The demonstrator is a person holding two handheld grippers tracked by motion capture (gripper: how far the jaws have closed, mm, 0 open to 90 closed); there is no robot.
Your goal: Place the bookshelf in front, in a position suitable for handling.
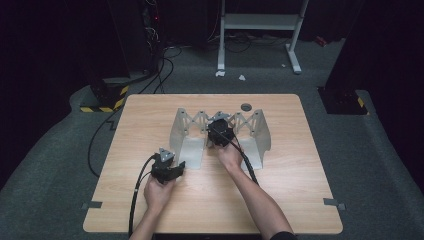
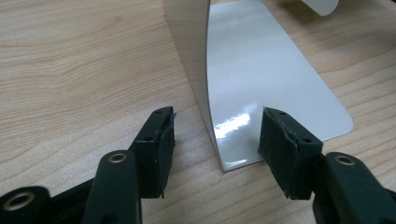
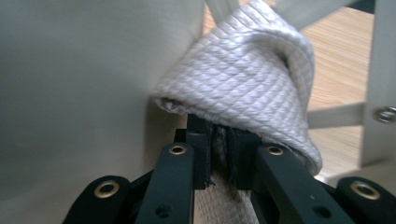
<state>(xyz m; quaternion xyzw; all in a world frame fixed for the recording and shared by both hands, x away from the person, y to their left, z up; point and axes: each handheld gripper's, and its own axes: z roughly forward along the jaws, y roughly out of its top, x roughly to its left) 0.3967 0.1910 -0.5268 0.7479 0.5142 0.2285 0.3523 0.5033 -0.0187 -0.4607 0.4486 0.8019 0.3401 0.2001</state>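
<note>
A grey metal folding rack [image 1: 179, 131] stands mid-table, with two L-shaped end panels joined by a scissor lattice. My left gripper [image 1: 180, 165] is low at the near corner of the left panel. In the left gripper view it [image 2: 217, 140] is open, its jaws straddling the upright wall [image 2: 187, 42] where it meets the glossy base plate [image 2: 271, 70], and the pads are clear of the metal. My right gripper [image 1: 219, 127] reaches in between the panels. It [image 3: 219, 149] is shut on a white quilted cloth [image 3: 252, 74], bunched above the jaws beside a pale panel [image 3: 70, 93].
A small dark disc [image 1: 245, 106] lies on the wooden table [image 1: 280, 200] behind the rack. Grey tape tabs [image 1: 92, 204] mark the front corners. Beyond the far edge a white metal stand [image 1: 260, 22] sits on grey carpet, and cables [image 1: 100, 140] run along the floor at left.
</note>
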